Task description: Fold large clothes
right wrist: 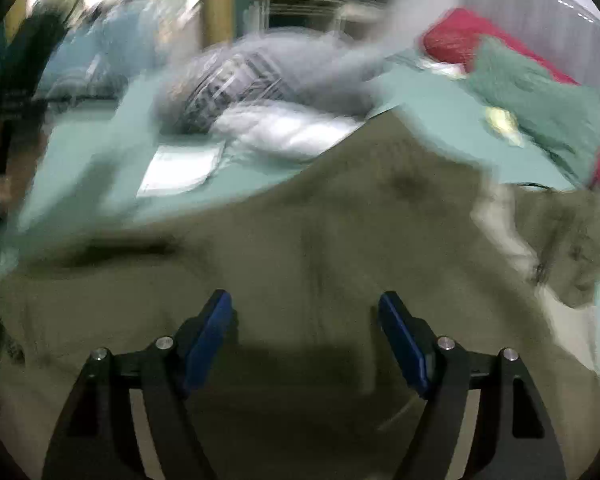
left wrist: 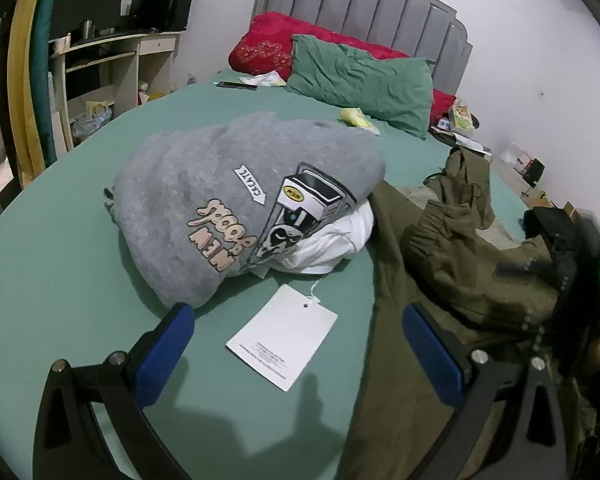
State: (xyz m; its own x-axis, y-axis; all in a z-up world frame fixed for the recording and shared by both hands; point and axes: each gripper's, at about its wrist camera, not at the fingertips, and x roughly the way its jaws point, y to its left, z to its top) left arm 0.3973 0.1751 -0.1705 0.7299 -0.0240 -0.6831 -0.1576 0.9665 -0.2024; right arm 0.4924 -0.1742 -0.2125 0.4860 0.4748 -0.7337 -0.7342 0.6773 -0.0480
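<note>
An olive green garment (left wrist: 440, 264) lies crumpled on the right of the green bed; in the blurred right wrist view it (right wrist: 300, 248) fills the lower half. My left gripper (left wrist: 296, 320) is open and empty over the sheet, its right finger at the garment's edge. My right gripper (right wrist: 304, 312) is open and empty just above the olive cloth; it also shows as a dark blurred shape at the right edge of the left wrist view (left wrist: 572, 256). A folded grey printed sweatshirt (left wrist: 236, 208) rests on a white garment (left wrist: 336, 240) ahead of my left gripper.
A white paper tag (left wrist: 282, 336) lies on the green sheet (left wrist: 60, 280) between my left fingers. A green pillow (left wrist: 360, 80) and a red pillow (left wrist: 268, 48) lean at the grey headboard (left wrist: 360, 4). A cluttered desk (left wrist: 112, 60) stands far left.
</note>
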